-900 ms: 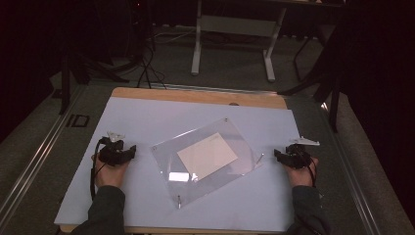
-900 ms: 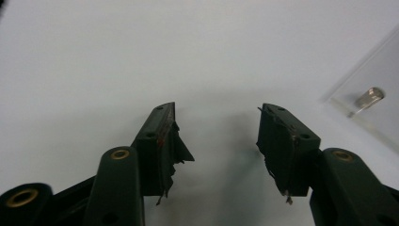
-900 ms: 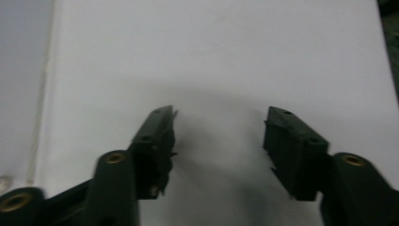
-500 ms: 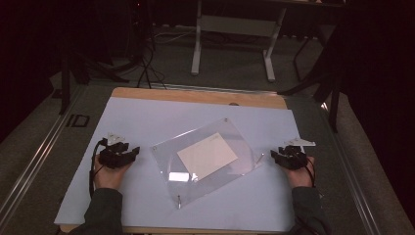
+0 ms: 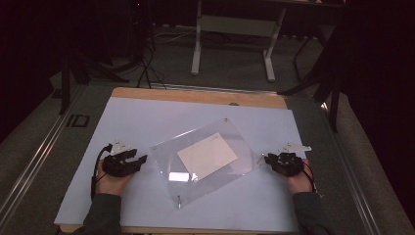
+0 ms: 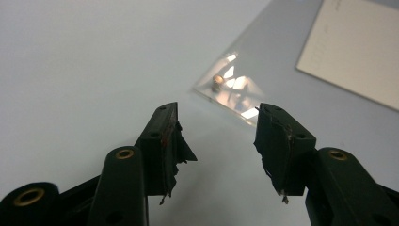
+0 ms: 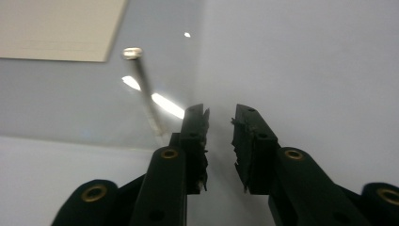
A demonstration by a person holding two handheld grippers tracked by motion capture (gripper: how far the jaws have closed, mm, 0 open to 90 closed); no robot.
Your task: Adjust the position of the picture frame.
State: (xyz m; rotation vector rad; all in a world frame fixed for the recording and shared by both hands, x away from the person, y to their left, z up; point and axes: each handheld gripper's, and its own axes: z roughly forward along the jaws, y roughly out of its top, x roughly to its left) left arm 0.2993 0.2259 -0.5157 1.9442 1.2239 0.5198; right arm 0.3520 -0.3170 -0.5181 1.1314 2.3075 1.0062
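1. Clear acrylic sheet (image 5: 205, 161) lying flat and skewed at centre of high view, on white worktop (image 5: 147, 117).
2. Cream paper card (image 5: 207, 155) at middle of sheet; above or beneath the plastic, cannot tell.
3. Small metal standoffs at sheet corners: one at bottom corner (image 5: 179, 201), one at top corner (image 5: 225, 119).
4. Left hand-held gripper (image 5: 142, 159) at lower left of high view, just beside sheet's left corner, not touching it.
5. Left gripper view: jaws released, wide gap, nothing between; sheet corner with screw (image 6: 217, 86) above gap at centre frame, card (image 6: 357, 52) at upper right.
6. Right hand-held gripper (image 5: 267, 158) at lower right of high view, tips at sheet's right corner; contact cannot tell.
7. Right gripper view: jaws released, narrow gap, nothing clamped; standoff (image 7: 132, 53) at upper left, sheet edge running left from jaw tips, card (image 7: 61, 28) at top left.
8. Left hand (image 5: 113, 180) and right hand (image 5: 299, 179) entering from bottom edge, dark sleeves.
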